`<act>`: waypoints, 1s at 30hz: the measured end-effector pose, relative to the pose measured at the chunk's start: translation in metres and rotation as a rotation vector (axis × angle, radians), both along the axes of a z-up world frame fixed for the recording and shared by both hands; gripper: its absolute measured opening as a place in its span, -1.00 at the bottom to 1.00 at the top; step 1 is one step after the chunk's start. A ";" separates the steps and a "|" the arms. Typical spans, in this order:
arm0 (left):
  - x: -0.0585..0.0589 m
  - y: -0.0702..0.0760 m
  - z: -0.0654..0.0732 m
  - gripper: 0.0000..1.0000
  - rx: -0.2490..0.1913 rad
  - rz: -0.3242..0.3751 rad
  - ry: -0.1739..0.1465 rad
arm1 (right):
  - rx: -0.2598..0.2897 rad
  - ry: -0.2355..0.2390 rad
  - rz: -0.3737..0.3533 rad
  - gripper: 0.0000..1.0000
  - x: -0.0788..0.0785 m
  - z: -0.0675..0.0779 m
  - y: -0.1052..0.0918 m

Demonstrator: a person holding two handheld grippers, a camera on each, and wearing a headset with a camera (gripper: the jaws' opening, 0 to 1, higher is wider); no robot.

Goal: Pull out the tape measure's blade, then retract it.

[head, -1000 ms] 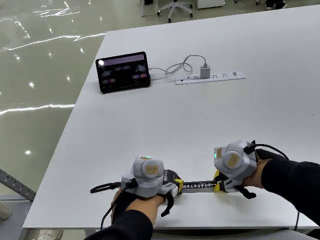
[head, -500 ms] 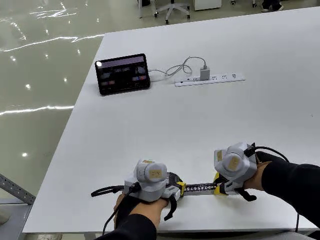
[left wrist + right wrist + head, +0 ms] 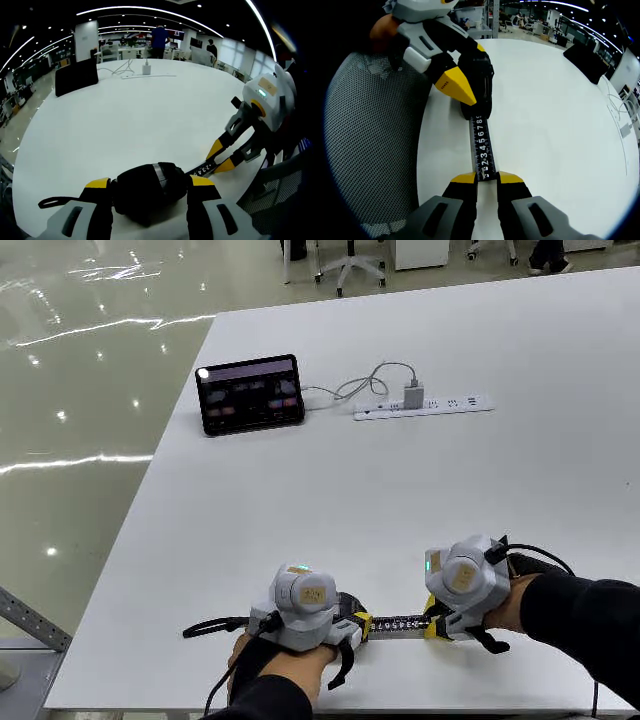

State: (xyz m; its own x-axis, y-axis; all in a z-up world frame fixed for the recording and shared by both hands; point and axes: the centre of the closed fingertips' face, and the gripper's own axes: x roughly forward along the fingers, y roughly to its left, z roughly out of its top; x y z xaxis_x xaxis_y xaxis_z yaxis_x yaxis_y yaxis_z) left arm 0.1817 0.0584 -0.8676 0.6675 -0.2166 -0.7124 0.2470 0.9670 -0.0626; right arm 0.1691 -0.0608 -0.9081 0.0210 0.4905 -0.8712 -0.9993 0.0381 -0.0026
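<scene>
A black tape measure case (image 3: pixel 345 608) lies near the white table's (image 3: pixel 400 490) front edge. My left gripper (image 3: pixel 355 621) is shut on the case (image 3: pixel 150 195), which sits between the yellow-tipped jaws of that gripper (image 3: pixel 150 182). A short length of black blade (image 3: pixel 400 623) with white numbers runs to the right from the case. My right gripper (image 3: pixel 432 626) is shut on the blade's end. In the right gripper view the blade (image 3: pixel 482 145) leads from that gripper (image 3: pixel 487 177) up to the case (image 3: pixel 479 82). The case's black wrist strap (image 3: pixel 210 625) trails to the left.
A dark tablet (image 3: pixel 250 392) stands at the table's back left. A white power strip (image 3: pixel 425 407) with a plugged charger (image 3: pixel 413 395) and cable lies beside it. The front edge of the table runs just below both grippers. A mesh chair seat (image 3: pixel 370 140) is beneath the edge.
My right gripper has come a little closer to the left one, and the exposed blade is shorter. The head camera has shifted slightly.
</scene>
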 end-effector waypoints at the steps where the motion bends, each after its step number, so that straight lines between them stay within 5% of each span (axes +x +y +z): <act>1: 0.000 0.000 0.000 0.11 0.000 -0.001 0.000 | 0.000 0.001 -0.001 -0.80 0.000 0.000 0.000; 15: 0.000 0.000 0.000 0.11 0.005 -0.001 0.004 | 0.019 0.004 -0.008 -0.80 0.000 0.000 0.004; 17: 0.000 0.000 0.000 0.11 0.006 -0.001 0.005 | 0.034 0.042 -0.053 -0.80 0.001 0.000 0.006; 21: 0.000 0.000 0.000 0.11 0.007 -0.004 0.002 | 0.010 0.022 -0.008 -0.80 0.001 0.000 0.009; 30: 0.000 0.000 0.000 0.11 0.008 -0.012 -0.006 | 0.020 0.005 -0.031 -0.80 0.001 -0.001 0.010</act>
